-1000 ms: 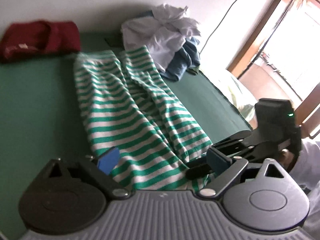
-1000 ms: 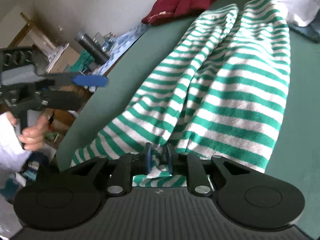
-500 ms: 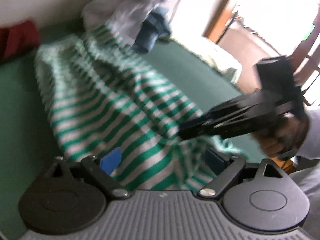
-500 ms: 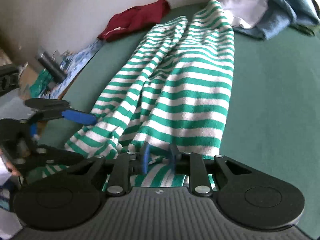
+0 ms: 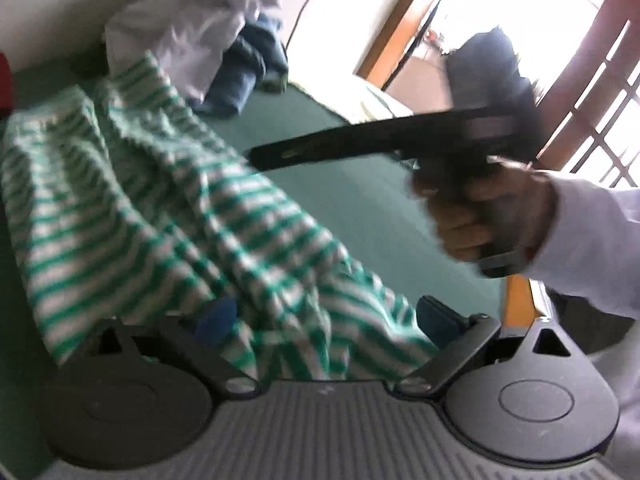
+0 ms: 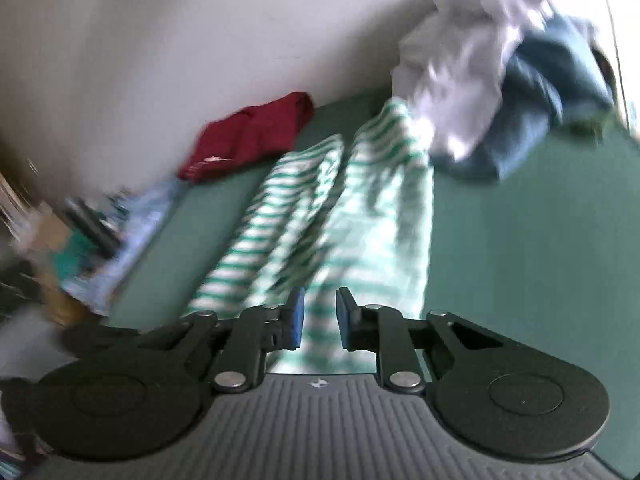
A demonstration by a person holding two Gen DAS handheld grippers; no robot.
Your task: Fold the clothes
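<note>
A green-and-white striped garment (image 5: 140,220) lies lengthwise on the green table (image 5: 360,184). My left gripper (image 5: 326,320) is open wide at the near hem, and bunched striped cloth lies between its blue pads. A hand (image 5: 472,220) in a white sleeve holds my right gripper (image 5: 254,156) above the middle of the garment, fingers pointing left. In the right wrist view, the right gripper (image 6: 320,316) has its jaws nearly together with the striped garment (image 6: 352,208) in the narrow gap. Both views are blurred.
A dark red garment (image 6: 248,136) lies folded by the wall at the table's far end. A pile of white and blue clothes (image 6: 480,60) sits beside the stripes' far end. Boxes and clutter (image 6: 80,232) stand off the table's left edge. A bright doorway (image 5: 540,20) is on the right.
The right gripper rose and swung over the garment toward the far end. The left gripper pushed into the near hem, so cloth now bunches between its open fingers.
</note>
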